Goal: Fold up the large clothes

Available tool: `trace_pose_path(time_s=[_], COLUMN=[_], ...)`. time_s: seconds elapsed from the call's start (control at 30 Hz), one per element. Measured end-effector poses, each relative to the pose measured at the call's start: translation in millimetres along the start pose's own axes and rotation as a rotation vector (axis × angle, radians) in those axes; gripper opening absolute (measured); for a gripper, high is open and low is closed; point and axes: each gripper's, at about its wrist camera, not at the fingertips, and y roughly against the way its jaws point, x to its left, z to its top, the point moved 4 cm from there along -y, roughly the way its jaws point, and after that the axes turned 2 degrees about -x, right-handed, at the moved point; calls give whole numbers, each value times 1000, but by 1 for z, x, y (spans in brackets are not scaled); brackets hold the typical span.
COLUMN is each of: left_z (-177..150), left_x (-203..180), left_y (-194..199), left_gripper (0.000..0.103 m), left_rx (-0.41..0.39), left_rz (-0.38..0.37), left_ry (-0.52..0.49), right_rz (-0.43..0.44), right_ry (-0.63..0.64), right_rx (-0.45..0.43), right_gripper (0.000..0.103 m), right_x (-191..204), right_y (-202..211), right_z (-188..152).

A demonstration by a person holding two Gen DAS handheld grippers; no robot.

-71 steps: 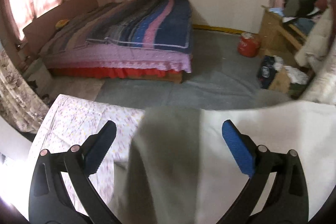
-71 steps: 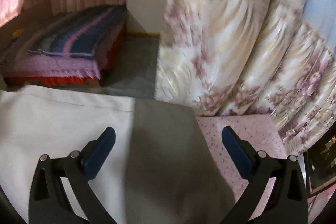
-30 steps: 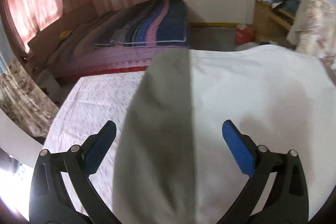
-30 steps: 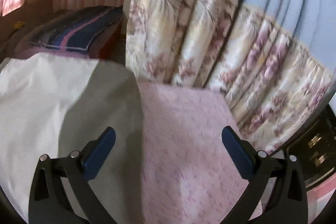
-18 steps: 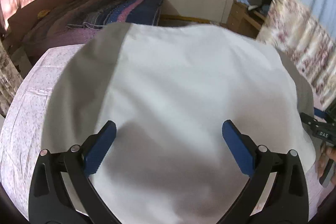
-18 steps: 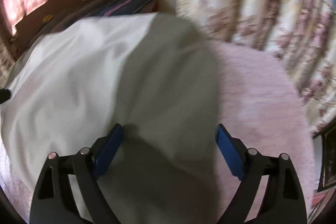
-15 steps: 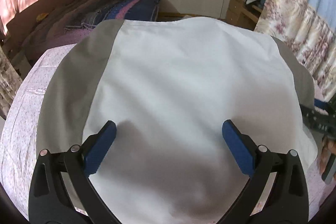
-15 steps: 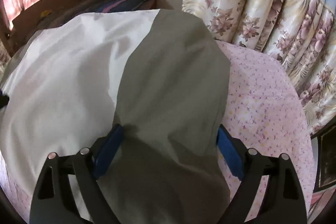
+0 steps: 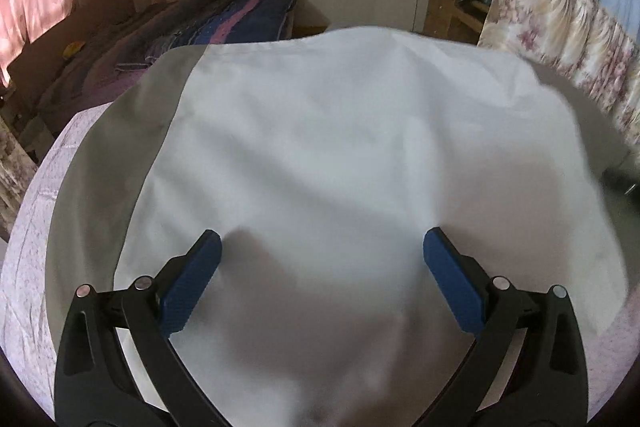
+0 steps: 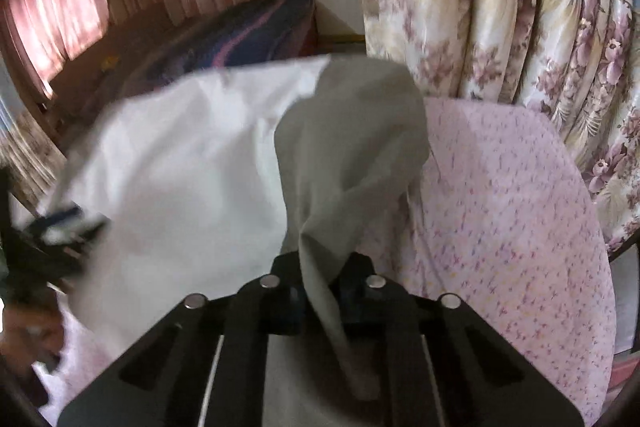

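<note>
- Right gripper (image 10: 320, 291) has just been closed, and a fold of the shirt's (image 9: 340, 147) grey side is pinched.
- Left gripper (image 9: 320, 259) is held open over the shirt.
- Shirt is spread on the bed (image 10: 520, 207).

White-and-grey garment (image 9: 340, 147), pink floral sheet (image 10: 520, 207)

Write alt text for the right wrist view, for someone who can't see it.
The right claw is shut on a raised fold of the grey side panel of a white-and-grey garment; its jaws have just closed. The garment lies on a pink floral sheet, with flowered curtains behind.
</note>
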Motion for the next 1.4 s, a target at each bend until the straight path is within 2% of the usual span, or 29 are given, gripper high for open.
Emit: trace_pose_path(time_s=[0.17,0.4,0.53,0.63,0.67,0.73,0.8,0.83,0.87,0.93,0.97,1.03,1.07,1.13,1.17,1.23,1.3,1.37,1.4], left_z=[0,1,6,8,8,7,7,7,6,4,4,2,1,0,-1,-2,-3,-4,-4], left_x=[-3,-6,0,8,11,19,29,34,38,47,49,53,53,53,52,45,37,28,23], left_y=[-10,-19,-8,2,4,13,22,25,28,31,31,29,28,24,22,18,16,15,13], left_gripper=[100,100,100,100,100,100,100,100,100,100,100,100,100,100,100,100,100,100,100], left_rx=[16,3,-15,-16,-12,-24,-30,-33,-36,-36,-32,-27,-25,-13,-7,0,-2,0,2], left_rz=[29,43,40,17,15,21,12,7,6,6,7,14,17,14,9,-10,-15,-19,-20], left_ry=[-37,-70,-53,-50,-57,-65,-51,-44,-38,-33,-34,-36,-35,-23,-12,-2,-13,-26,-32], right_rz=[92,171,196,170,132,-6,-69,-117,-174,-209,-207,-163,-133,-138,-137,-81,-37,-33,-34], right_ry=[-28,-30,5,32,49,106,103,102,91,66,42,-5,-43,-68,-82,-91,-69,-21,-8], right_rx=[-32,-77,-81,-82,-82,-86,-56,-41,-31,-9,12,33,33,21,26,46,54,66,69], right_gripper=[6,3,3,3,3,6,10,22,46,74,79,79,84,92,92,92,82,67,65], right_x=[12,52,86,102,103,94,68,51,29,-2,-19,-31,-36,-42,-44,-36,-25,-8,-2], right_y=[26,49,55,53,52,46,35,28,20,6,-4,-13,-15,-18,-22,-32,-36,-40,-41], right_z=[31,47,51,54,54,51,40,33,25,8,-3,-14,-19,-24,-27,-30,-29,-26,-25])
